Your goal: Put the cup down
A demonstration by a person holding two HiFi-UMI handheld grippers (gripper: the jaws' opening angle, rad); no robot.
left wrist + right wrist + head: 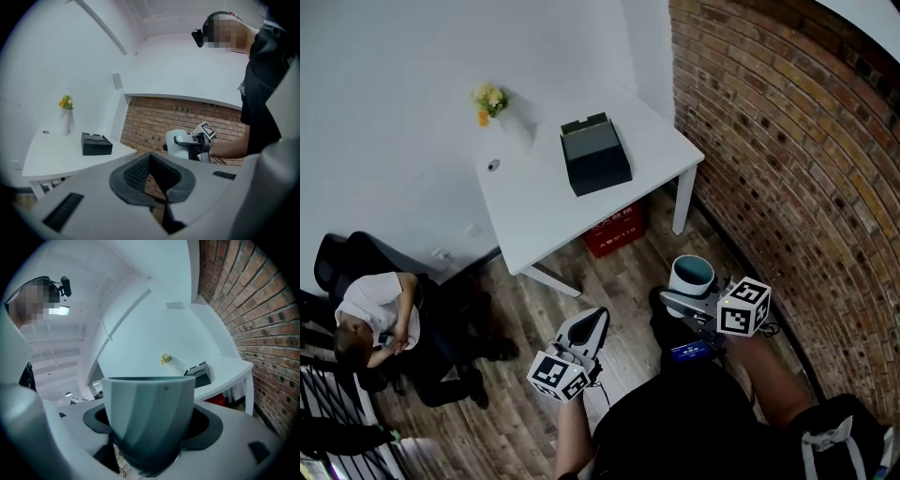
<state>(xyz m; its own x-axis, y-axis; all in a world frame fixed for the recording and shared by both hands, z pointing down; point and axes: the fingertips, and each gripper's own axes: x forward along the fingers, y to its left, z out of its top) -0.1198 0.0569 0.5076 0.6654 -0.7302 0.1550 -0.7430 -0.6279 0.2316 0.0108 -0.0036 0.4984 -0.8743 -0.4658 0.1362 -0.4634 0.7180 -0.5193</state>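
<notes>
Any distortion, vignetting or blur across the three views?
Head view: fisheye bows the brick wall; light even, focus sharp. Left gripper view: dark circular vignette, white table edge curves. Right gripper view: same vignette; the cup looms large, its base slightly soft.

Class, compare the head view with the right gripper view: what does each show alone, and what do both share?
Head view only: the shut left gripper and a seated person in a white top. Right gripper view only: a bright ceiling light. Both: the pale teal ribbed cup clamped in the right gripper, the white table, black box, yellow flowers and red brick wall.
</notes>
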